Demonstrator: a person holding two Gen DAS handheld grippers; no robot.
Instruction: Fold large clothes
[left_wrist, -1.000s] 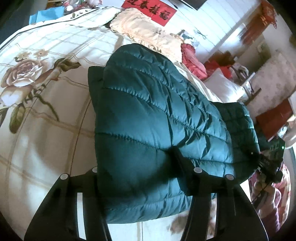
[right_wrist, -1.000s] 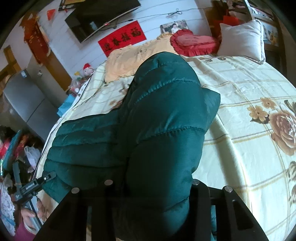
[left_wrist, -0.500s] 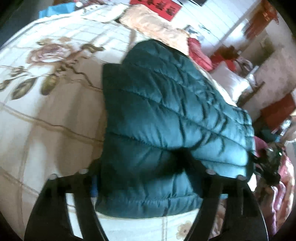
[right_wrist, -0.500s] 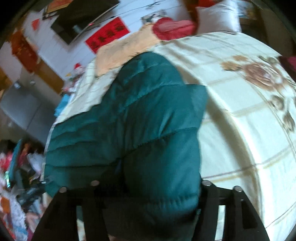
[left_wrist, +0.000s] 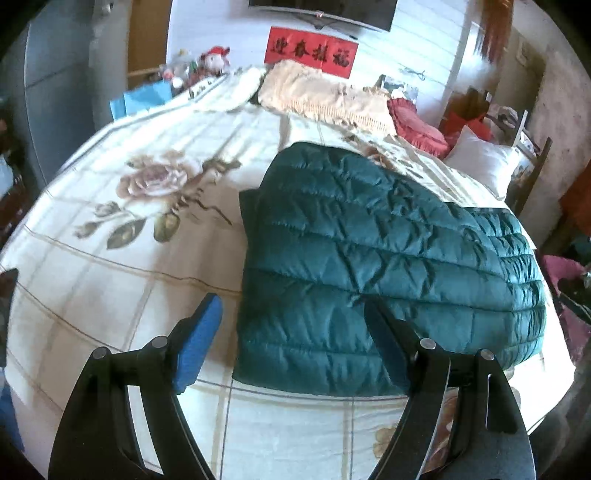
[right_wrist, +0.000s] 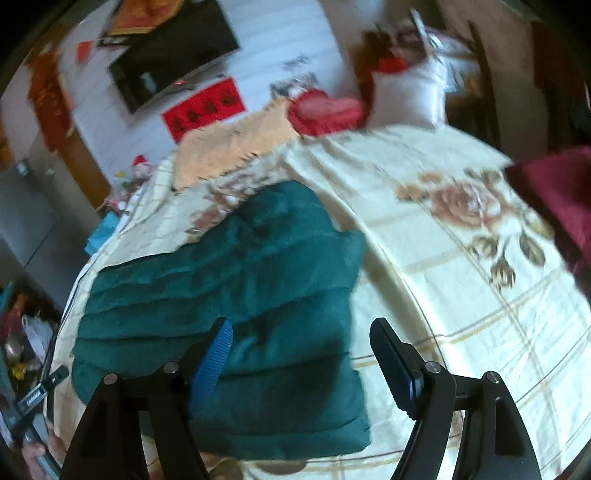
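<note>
A dark teal quilted puffer jacket (left_wrist: 369, 251) lies folded flat on the cream floral bedspread (left_wrist: 129, 229). My left gripper (left_wrist: 291, 332) is open and empty, raised above the jacket's near left corner, with blue pads (left_wrist: 199, 332) showing. In the right wrist view the same jacket (right_wrist: 240, 288) lies on the bedspread (right_wrist: 443, 258). My right gripper (right_wrist: 301, 354) is open and empty above the jacket's near right corner. The right view is blurred.
A peach blanket (left_wrist: 325, 96), a red cushion (left_wrist: 417, 122) and a white pillow (left_wrist: 480, 162) lie at the bed's head. A maroon cloth (right_wrist: 554, 192) is at the right edge of the bed. Clutter stands on the floor beside the bed (right_wrist: 22, 332).
Both grippers have opened, let go of the jacket and pulled back and up. The jacket now lies flat on the bed.
</note>
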